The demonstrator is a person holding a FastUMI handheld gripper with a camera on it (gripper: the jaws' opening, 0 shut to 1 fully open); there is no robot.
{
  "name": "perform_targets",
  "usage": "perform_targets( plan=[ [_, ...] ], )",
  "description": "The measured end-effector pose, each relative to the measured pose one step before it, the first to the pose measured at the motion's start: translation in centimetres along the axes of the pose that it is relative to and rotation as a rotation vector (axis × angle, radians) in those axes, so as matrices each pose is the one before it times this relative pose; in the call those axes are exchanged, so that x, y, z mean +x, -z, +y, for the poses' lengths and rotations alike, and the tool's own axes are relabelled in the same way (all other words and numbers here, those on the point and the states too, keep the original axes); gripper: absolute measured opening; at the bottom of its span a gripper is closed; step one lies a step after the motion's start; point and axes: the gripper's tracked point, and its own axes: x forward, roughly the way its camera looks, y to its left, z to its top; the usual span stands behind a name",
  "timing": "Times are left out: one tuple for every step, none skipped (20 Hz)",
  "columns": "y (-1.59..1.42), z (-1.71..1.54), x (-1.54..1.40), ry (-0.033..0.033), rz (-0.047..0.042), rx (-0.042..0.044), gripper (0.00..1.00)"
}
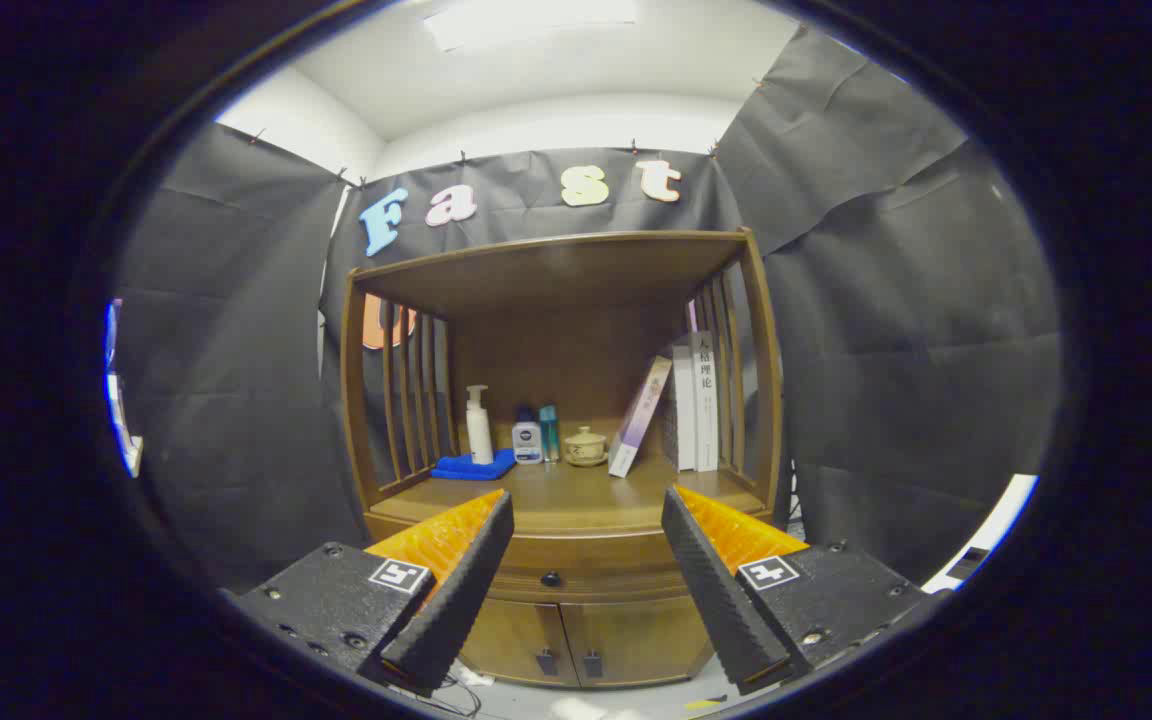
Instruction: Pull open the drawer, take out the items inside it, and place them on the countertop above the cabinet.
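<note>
Claw-wise, our gripper [587, 570] is spread wide with nothing between its fingers, hanging in the air well short of the brown wooden cabinet [561, 420]. Between the fingers we can see the closed wooden drawer [576, 572] with its small dark round knob [551, 578], and under it two little cabinet doors [571, 640] with dark handles. Beyond the fingertips sits the wooden countertop [576, 495], set inside the slatted shelf frame. On it, from one side to the other: a folded blue cloth [474, 466] with a white pump bottle [478, 427] standing on it, a small white bottle with a dark cap [527, 438], a slim teal bottle [549, 433], and a beige lidded pot [586, 447], maybe ceramic, hard to tell at this size. Then a purple-white book [639, 415] leans against upright white books [693, 403].
</note>
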Motion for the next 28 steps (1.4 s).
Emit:
perform_targets(
  plan=[
    [-0.168,-0.182,-0.145,0.00831,-0.00065,-0.00153,0.98],
    [-0.256,0.009,-0.203,-0.00201,-0.00507,-0.00073,0.98],
    [-0.217,0.197,-0.160,-0.00288,-0.00691,-0.00067,0.98],
    [-0.335,0.176,-0.167,-0.00155,-0.00599,-0.00198,0.98],
    [0.077,0.176,-0.041,-0.00255,-0.00274,-0.00409,0.98],
    [0.065,0.007,-0.154,-0.00355,0.00013,-0.00453,0.98],
    [0.024,0.148,-0.037,-0.00412,0.00229,-0.00478,0.98],
    [0.008,0.116,-0.100,-0.00409,-0.00262,-0.00567,0.98],
    [-0.122,0.232,0.036,-0.00099,-0.00046,-0.00615,0.98],
    [-0.052,0.050,-0.068,-0.00058,-0.00189,-0.00469,0.98],
    [-0.037,0.134,-0.034,-0.00344,-0.00203,-0.00480,0.98],
    [0.053,0.005,-0.071,-0.00084,-0.00172,-0.00327,0.98],
    [-0.001,0.010,-0.025,0.00000,0.00052,-0.00214,0.98],
    [0.080,-0.019,-0.058,-0.00115,0.00133,-0.00092,0.98],
    [0.021,0.061,0.091,0.00124,0.00166,0.00118,0.98],
    [0.140,-0.014,0.096,0.00104,0.00063,0.00215,0.98],
    [-0.061,-0.008,0.040,-0.00029,-0.00259,0.00228,0.98],
    [0.098,-0.014,0.207,0.00277,-0.00418,0.00296,0.98],
    [0.092,-0.095,0.224,0.00278,-0.00598,0.00296,0.98],
    [0.437,0.277,0.275,-0.00417,0.00198,-0.00056,0.97],
    [0.600,0.242,0.322,-0.00350,0.00893,0.00064,0.97],
    [0.735,0.194,0.426,-0.00465,0.00968,0.00189,0.97],
    [0.459,0.266,0.413,-0.00423,0.00350,0.00454,0.97],
    [0.520,0.209,0.511,-0.00149,0.00372,0.00495,0.97],
    [0.625,0.240,0.626,0.00400,0.00088,0.00082,0.97],
    [1.005,0.114,0.631,0.00291,0.00696,-0.00337,0.97],
    [1.032,0.167,0.602,0.00095,0.01321,-0.00459,0.97],
    [1.285,0.301,0.792,-0.00261,0.01517,-0.00380,0.97]
  ],
)
